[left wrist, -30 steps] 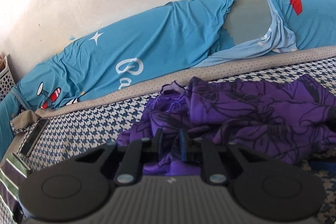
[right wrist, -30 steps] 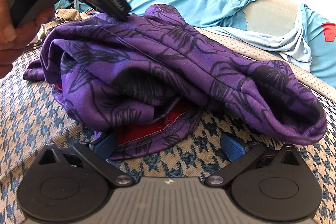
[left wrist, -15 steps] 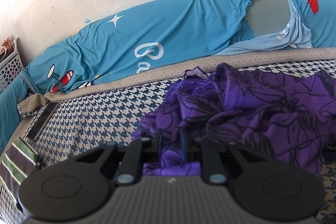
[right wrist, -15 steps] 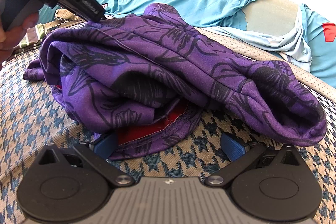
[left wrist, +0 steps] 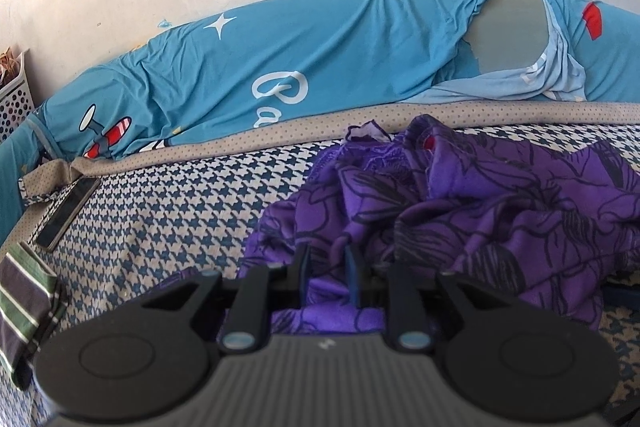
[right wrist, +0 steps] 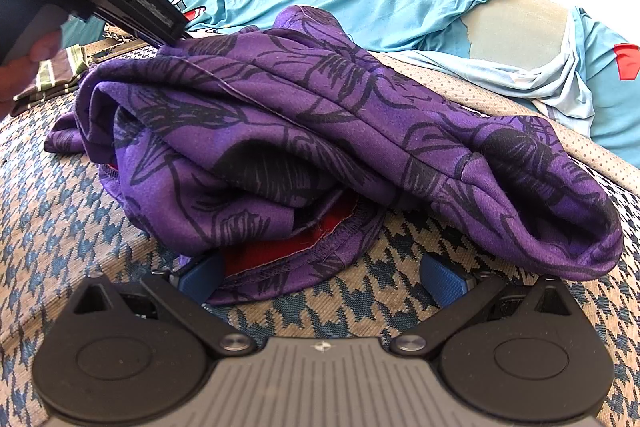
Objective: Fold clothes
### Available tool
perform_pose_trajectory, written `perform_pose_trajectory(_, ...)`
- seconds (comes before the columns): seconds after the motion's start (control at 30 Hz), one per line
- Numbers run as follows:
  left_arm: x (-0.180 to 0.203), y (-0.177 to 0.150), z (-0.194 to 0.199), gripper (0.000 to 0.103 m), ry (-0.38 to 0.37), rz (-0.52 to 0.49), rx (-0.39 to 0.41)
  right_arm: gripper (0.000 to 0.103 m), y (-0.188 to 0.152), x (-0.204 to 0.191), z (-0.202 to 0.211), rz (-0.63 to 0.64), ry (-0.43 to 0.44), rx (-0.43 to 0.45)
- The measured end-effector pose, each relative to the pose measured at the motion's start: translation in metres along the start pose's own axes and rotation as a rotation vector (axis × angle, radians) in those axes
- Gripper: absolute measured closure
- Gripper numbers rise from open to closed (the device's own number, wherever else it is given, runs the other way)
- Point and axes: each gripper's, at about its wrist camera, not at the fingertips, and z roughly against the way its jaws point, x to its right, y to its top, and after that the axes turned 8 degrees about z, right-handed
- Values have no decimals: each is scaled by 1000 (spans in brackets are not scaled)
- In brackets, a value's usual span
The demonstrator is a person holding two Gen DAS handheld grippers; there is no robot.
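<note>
Your left claw [left wrist: 327, 267] is pinched narrow on a fold at the near edge of the crumpled purple garment with black floral print [left wrist: 460, 211], its bulk lying ahead and to the right on the blue-and-cream houndstooth bed cover [left wrist: 168, 211]. Your right claw [right wrist: 322, 277] stands wide, gripping nothing. The garment's red-lined hem [right wrist: 280, 247] lies just inside its left finger [right wrist: 198, 277], the mound right ahead.

Both wrist views low, close, sharing purple garment [left wrist: 460, 211]
</note>
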Motion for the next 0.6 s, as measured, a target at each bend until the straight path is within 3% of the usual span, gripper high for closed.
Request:
perform_pose_trajectory(0.27,-26,0,27,84,-124,7,-20,0,0,0,0,0,0,0)
perform_pose_trajectory(0.53,-56,5,38,82,-164,-16,-31,0,0,0,0,2,-1,0)
perform_pose_trajectory(0.6,-60,7,37,76,-177,-25,-39,0,2,0,1,2,-1,-10)
